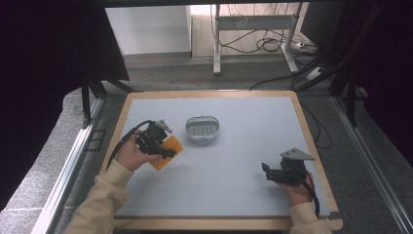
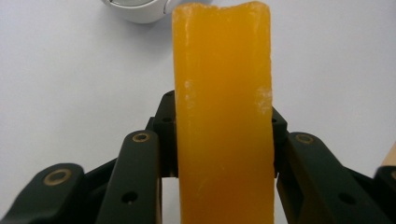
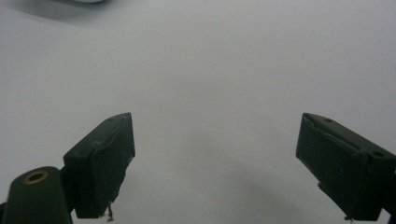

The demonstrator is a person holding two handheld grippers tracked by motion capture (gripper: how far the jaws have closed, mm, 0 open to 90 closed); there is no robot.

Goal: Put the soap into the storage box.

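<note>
An orange soap bar [image 1: 168, 152] is clamped in my left gripper [image 1: 165, 150] at the left of the grey mat, held just off the surface. In the left gripper view the orange bar [image 2: 223, 116] stands between the two black jaws, which press its sides. A white oval soap dish [image 1: 202, 127] with a slotted floor sits just beyond and to the right of the bar; its rim [image 2: 140, 11] shows at the top of the left gripper view. My right gripper [image 1: 267, 171] rests low at the right front of the mat, open, with bare mat between its fingers [image 3: 105, 158].
The grey mat [image 1: 234, 161] lies on a wooden table [image 1: 304, 126] with a raised rim. Beyond the far edge are a floor, a metal desk frame [image 1: 253, 22] and loose cables. Black frame legs stand at both sides.
</note>
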